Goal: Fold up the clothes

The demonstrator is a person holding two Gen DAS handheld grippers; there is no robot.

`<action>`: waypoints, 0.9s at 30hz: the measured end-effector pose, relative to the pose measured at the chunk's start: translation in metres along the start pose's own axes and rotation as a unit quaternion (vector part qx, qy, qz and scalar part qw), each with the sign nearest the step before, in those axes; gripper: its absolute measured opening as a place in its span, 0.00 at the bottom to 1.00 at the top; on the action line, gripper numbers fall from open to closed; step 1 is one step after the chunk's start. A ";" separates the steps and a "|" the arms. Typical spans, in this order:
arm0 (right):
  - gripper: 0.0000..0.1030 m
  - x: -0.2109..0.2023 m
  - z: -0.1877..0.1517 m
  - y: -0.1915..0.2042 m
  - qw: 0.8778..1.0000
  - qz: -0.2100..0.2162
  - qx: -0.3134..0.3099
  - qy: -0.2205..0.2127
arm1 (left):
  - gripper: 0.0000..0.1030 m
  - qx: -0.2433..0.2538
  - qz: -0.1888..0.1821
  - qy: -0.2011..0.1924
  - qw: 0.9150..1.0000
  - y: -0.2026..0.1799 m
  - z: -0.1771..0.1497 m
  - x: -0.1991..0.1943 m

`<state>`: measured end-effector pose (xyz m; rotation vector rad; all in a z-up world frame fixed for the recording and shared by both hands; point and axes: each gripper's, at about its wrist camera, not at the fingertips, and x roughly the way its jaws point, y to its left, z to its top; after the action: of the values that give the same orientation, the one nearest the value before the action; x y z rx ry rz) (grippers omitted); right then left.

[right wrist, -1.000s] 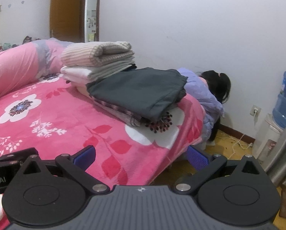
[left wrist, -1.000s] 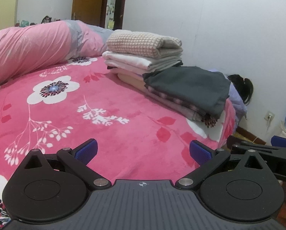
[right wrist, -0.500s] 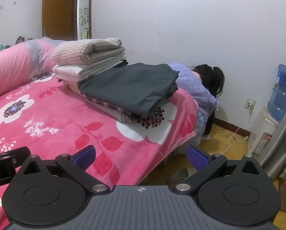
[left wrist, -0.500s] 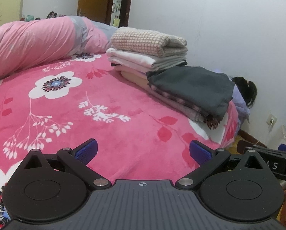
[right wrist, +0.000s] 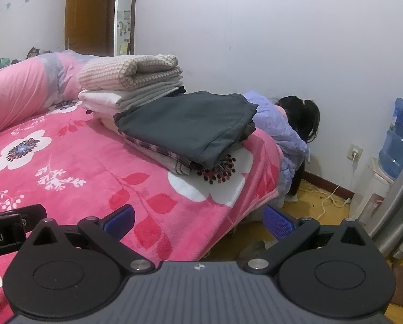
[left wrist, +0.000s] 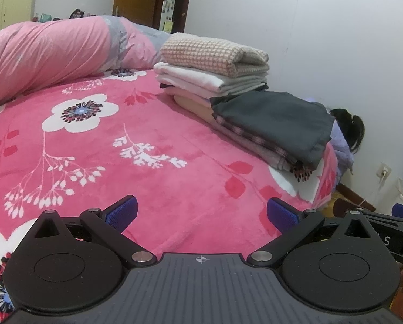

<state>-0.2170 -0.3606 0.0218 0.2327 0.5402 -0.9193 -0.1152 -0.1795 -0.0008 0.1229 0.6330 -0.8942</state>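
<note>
The left gripper [left wrist: 200, 213] is built of matte black plastic: two round housings, each stamped with a shallow disc, flank a ribbed dark-grey centre plate [left wrist: 201, 289] bearing a small white crosshair mark. Angled black link arms run forward from silver pivot screws [left wrist: 257, 256] to fingers faced with textured blue pads [left wrist: 121, 212]. The right gripper [right wrist: 198, 217] matches it in every part. A black bar [right wrist: 1, 232] at the right view's edge carries white lettering ending "ot.AI".
</note>
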 end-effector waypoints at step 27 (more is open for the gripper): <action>1.00 -0.005 0.004 0.004 1.000 -0.011 -0.012 -0.004 | 1.00 -0.003 -0.005 -0.002 1.000 0.003 0.002 -0.004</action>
<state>-0.2147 -0.3560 0.0280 0.2020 0.5475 -0.9336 -0.1137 -0.1751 0.0022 0.1128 0.6318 -0.9026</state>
